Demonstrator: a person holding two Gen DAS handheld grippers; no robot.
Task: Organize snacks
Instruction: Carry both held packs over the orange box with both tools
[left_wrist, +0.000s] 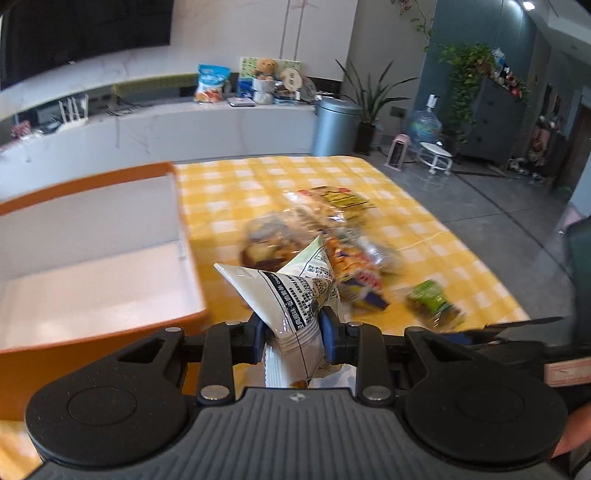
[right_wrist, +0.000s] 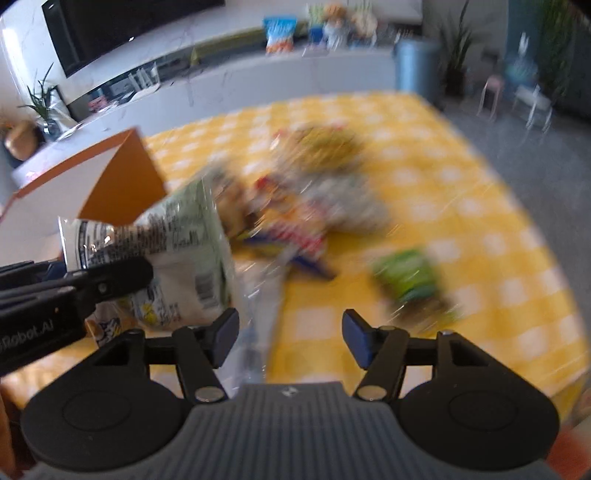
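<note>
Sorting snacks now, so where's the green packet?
In both wrist views the green packet lies on the yellow checked tablecloth, right of the snack pile, alone toward the near edge.

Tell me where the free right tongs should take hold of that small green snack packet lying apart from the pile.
Likely across the green packet's short width near its middle, coming down from above. It lies flat on the yellow checked tablecloth, clear of the snack pile, so its sides are open. The right tongs are open; blur hides its sealed ends.
</note>
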